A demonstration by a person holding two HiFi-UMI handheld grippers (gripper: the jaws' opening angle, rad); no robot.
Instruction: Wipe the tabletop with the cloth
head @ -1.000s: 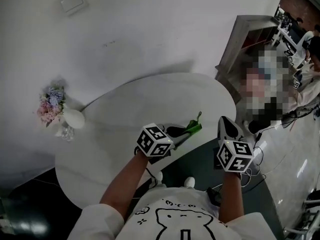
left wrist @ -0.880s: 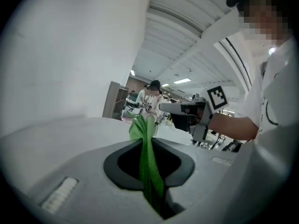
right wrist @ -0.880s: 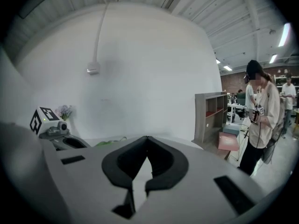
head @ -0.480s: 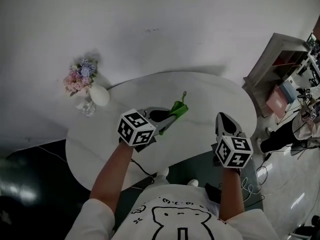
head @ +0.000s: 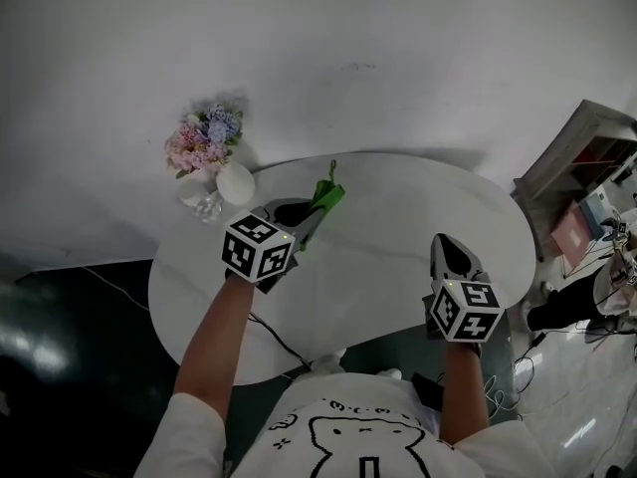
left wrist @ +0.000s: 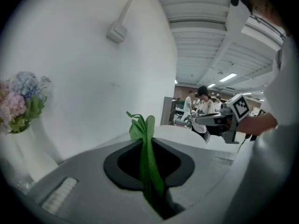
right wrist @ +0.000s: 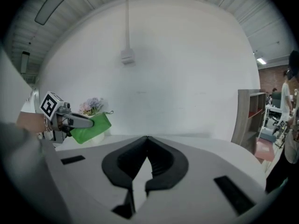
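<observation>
The left gripper [head: 311, 215] is clamped on the green cloth [head: 326, 195]. In the left gripper view the fabric runs as a folded strip up through the closed jaws and sticks out past their tips. The gripper holds the cloth over the far left part of the white oval tabletop [head: 398, 217], close to the far edge. The cloth appears to hang just clear of the surface, though no view shows that gap plainly.

Just left of the cloth, a white vase [head: 235, 182] of pink and blue flowers [head: 204, 139] stands at the far left rim, close enough to limit room on that side. The far edge of the table lies near the white wall [head: 418, 58].

The right gripper [head: 444, 245] is over the near right part of the table, close to the near edge and well apart from the left one. Its jaws are closed tip to tip with nothing between them. Only bare tabletop shows through the opening behind the tips.

Between the two grippers, and from there to the right rim, the surface is bare. Off the table's right end a grey shelf unit [head: 582, 157] stands against the wall, apart from the rim. Dark floor [head: 70, 337] shows along the left and near edges.
</observation>
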